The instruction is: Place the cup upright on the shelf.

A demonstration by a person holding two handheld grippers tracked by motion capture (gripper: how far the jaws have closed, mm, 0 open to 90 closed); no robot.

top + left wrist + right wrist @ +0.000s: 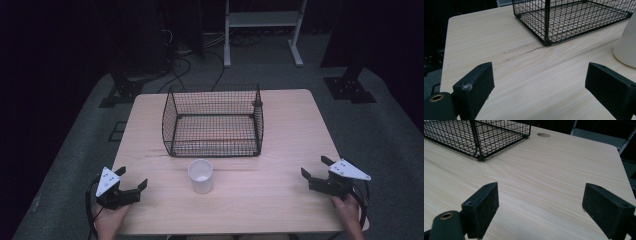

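Note:
A white paper cup (200, 175) stands upright on the wooden table (280, 195), just in front of a black wire basket (214, 121). My left gripper (132, 178) rests near the table's front left corner, jaws open and bare, pointing toward the cup. In the left gripper view its jaws stand wide apart over bare wood, the cup (627, 45) off to the right and the basket (574, 17) beyond. My right gripper (315, 167) sits at the front right edge, open, with nothing between its jaws; its own view shows a basket corner (480, 137) at upper left.
The basket holds nothing visible. A round cable hole (543, 135) sits in the table's far part in the right gripper view. Beyond the table are dark stands, cables and a white frame (262, 30) on grey carpet.

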